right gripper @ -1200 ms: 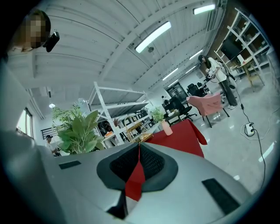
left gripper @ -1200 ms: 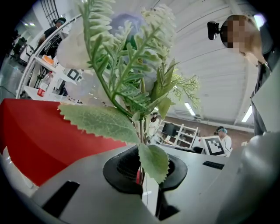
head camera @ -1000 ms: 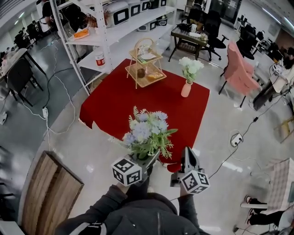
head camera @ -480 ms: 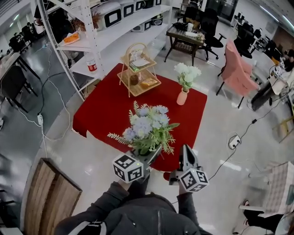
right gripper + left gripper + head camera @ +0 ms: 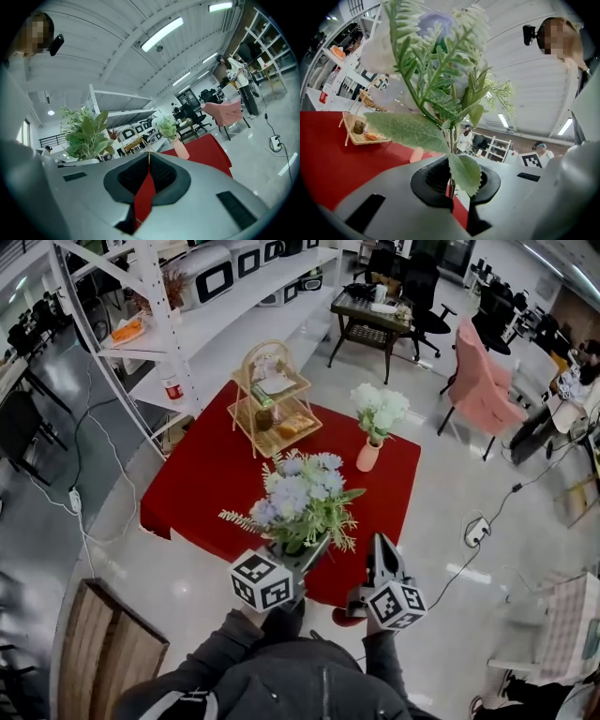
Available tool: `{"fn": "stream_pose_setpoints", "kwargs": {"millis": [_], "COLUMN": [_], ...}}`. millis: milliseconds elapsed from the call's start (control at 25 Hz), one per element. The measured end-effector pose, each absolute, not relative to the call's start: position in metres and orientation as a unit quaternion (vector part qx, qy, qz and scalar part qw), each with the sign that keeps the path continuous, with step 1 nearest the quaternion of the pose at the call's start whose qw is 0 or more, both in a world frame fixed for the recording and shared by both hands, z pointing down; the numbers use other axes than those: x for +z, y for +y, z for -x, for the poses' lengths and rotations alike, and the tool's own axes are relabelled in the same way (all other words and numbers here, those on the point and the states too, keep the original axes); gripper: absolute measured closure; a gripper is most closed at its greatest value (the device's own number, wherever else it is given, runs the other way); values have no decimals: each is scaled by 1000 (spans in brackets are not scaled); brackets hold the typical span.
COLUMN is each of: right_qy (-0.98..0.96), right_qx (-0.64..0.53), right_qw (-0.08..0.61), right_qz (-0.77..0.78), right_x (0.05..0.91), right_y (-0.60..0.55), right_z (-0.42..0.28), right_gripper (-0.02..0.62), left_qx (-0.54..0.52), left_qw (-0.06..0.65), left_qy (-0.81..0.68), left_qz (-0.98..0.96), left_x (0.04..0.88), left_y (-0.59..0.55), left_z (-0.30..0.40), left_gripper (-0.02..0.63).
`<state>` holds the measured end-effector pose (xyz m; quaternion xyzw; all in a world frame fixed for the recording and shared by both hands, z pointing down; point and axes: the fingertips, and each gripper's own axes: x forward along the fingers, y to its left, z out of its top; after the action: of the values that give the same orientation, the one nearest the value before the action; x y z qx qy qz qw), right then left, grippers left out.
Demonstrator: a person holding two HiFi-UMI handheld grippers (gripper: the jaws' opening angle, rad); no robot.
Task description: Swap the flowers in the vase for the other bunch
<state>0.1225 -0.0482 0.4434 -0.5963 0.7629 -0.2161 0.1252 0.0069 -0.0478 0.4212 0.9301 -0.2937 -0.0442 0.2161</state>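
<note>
Left gripper (image 5: pixel 312 554), lower centre of the head view: its jaws are closed to a narrow gap on the stems of the blue bunch (image 5: pixel 298 502). The stems run upright and the heads stand above the jaws.

Right gripper (image 5: pixel 380 547), just right of it: its jaws are fully together with nothing between them. Only the red table (image 5: pixel 206 474) shows through the slit in the right gripper view.

Vase (image 5: pixel 367 456), above and slightly right of centre, on the far part of the table: it stands upright, long axis vertical, with the white flowers (image 5: pixel 378 407) in it.

Key relation: the vase lies ahead of both grippers, well apart, and more in line with the right one. The empty right gripper is nearer, so it is judged the one to lift out the white flowers along the vertical axis before the bunch goes in.
</note>
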Motion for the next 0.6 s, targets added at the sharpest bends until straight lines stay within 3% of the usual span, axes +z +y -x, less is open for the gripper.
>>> {"fn": "stream_pose_setpoints", "kwargs": {"millis": [600], "right_qy": [749], "right_qx": [-208], "right_qw": [116], "right_qz": [619], "right_x": [445], "right_y": [-129], "right_z": [-128], "right_gripper": [583], "left_qx": [-39], "left_qw": [220], "left_qy": [-268], "left_qz": [-937], "left_x": [426], "left_y": [-141], "left_z": [-14], "left_gripper": [575]}}
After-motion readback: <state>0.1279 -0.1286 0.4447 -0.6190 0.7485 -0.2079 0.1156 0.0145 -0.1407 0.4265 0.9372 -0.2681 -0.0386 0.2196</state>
